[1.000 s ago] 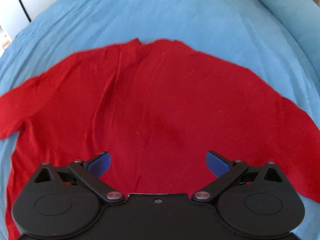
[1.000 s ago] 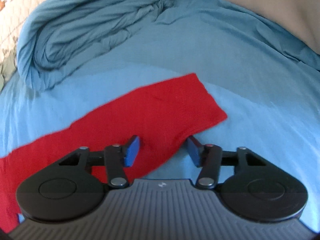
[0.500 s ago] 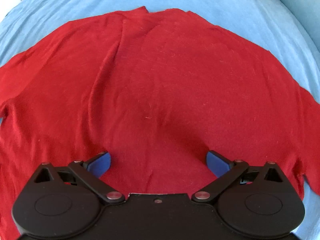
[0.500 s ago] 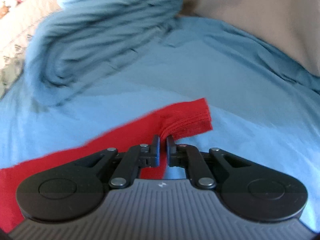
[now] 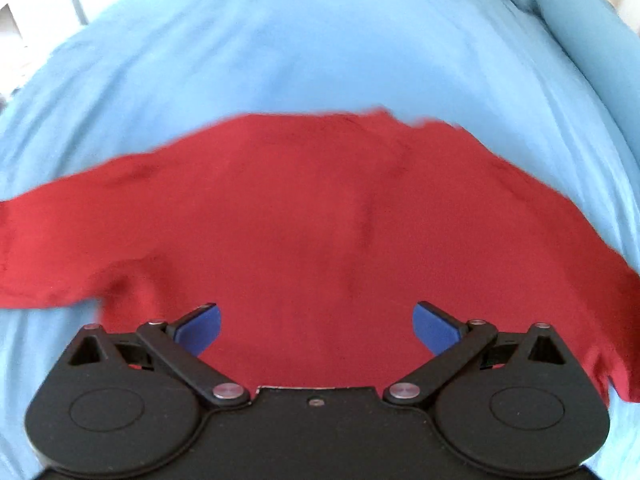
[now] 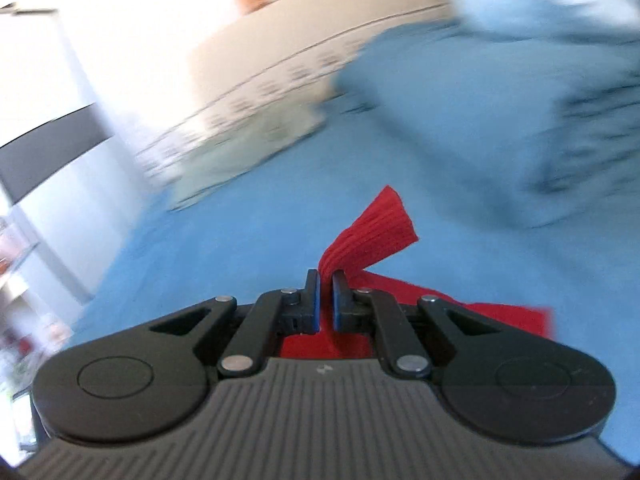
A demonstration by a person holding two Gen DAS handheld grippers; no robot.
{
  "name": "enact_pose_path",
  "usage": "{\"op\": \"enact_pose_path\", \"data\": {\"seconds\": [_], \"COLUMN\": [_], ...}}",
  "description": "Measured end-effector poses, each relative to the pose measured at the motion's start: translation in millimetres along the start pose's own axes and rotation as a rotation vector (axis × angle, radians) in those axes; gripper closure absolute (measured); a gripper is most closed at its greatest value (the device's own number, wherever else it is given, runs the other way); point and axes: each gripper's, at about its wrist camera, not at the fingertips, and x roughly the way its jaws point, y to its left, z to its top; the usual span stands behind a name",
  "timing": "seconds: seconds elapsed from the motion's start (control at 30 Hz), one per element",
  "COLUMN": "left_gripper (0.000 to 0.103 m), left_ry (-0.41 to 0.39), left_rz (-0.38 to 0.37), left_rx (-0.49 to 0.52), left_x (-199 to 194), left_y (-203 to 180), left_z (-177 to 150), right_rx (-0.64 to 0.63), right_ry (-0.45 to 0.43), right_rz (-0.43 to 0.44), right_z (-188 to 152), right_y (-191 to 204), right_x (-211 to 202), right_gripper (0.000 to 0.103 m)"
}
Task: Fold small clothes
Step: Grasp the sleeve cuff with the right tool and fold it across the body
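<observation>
A red long-sleeved top (image 5: 320, 216) lies spread flat on the blue bed sheet (image 5: 300, 48), one sleeve running off to the left. Above its lower part hovers my left gripper (image 5: 316, 326), open, its blue pads wide apart with nothing between them. In the right wrist view, my right gripper (image 6: 326, 280) is shut on the cuff end of the red sleeve (image 6: 372, 232). The ribbed cuff sticks up beyond the fingertips, lifted off the sheet, and more red cloth (image 6: 492, 314) trails below to the right.
A bunched blue duvet (image 6: 520, 80) lies at the upper right of the right wrist view, and a beige patterned cover (image 6: 280, 80) sits behind it. White furniture (image 6: 52, 152) stands off the bed at the left. A blue pillow (image 5: 588, 28) lies at the far right.
My right gripper closed on the sleeve cuff, then lifted and swung it toward the left, turning the view toward the room. The left gripper pulled back and up, showing more blue sheet.
</observation>
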Motion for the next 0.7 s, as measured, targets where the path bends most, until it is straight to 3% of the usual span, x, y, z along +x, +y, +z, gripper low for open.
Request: {"op": "enact_pose_path", "data": {"seconds": [0.17, 0.3, 0.5, 0.7], "left_gripper": [0.0, 0.0, 0.0, 0.0], "left_ry": [-0.035, -0.064, -0.06, -0.023], "left_rz": [0.021, 0.042, 0.021, -0.105], "left_rx": [-0.084, -0.11, -0.14, -0.172], "left_x": [-25, -34, -29, -3], "left_y": [71, 115, 143, 157], "left_z": [-2, -5, -11, -5], "right_rx": [-0.118, -0.228, -0.436, -0.617], "right_ry": [0.132, 0.237, 0.283, 0.287], "right_rz": [0.142, 0.16, 0.108, 0.1], "right_z": [-62, -123, -188, -223], "right_y": [95, 138, 171, 186], "right_x": [50, 77, 93, 96], "right_gripper": [0.082, 0.082, 0.082, 0.082]}}
